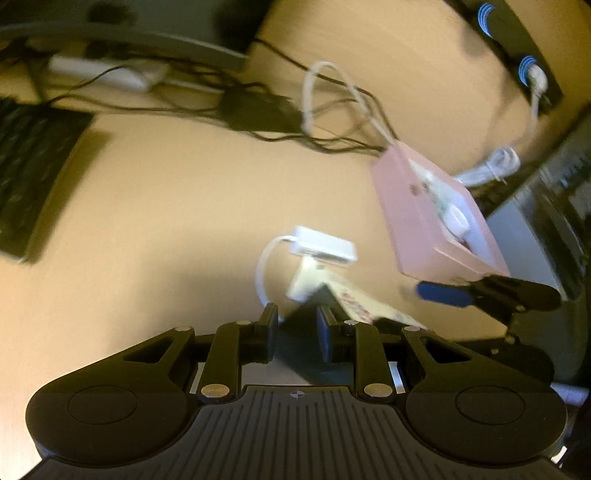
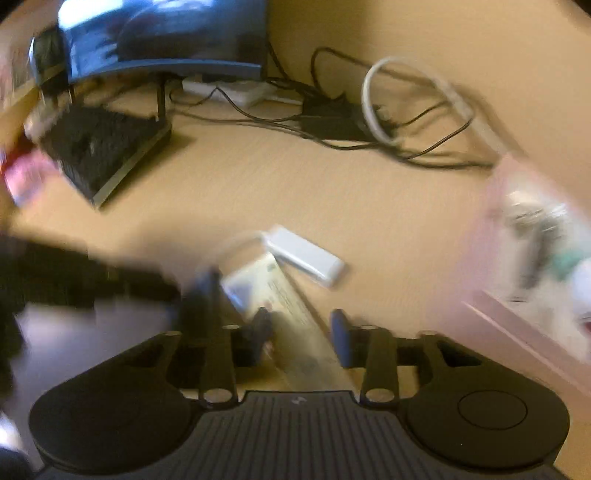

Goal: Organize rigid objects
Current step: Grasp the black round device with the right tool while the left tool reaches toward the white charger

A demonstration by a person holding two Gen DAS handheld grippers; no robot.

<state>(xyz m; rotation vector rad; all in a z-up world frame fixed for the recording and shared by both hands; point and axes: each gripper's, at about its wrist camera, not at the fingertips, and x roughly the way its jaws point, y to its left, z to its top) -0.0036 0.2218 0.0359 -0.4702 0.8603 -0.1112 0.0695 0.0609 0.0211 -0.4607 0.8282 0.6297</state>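
My left gripper (image 1: 297, 323) is shut on a flat printed carton (image 1: 354, 302), whose dark end sits between the pads. A white adapter (image 1: 325, 245) with a short cable lies on the desk just beyond it. To the right stands an open pink box (image 1: 410, 206) holding white items. A blue-padded finger (image 1: 443, 293) of my right gripper reaches in beside that box's near corner. In the blurred right wrist view, my right gripper (image 2: 301, 326) stands open over the carton (image 2: 284, 291). The adapter (image 2: 306, 258) lies ahead and the pink box (image 2: 491, 229) to the right.
A black keyboard (image 1: 29, 177) lies at the left and a monitor (image 2: 166, 33) stands behind. Black cables and a power brick (image 1: 258, 107) cross the back of the desk, with a white cable loop (image 1: 314, 92) and a white power strip (image 1: 103, 70).
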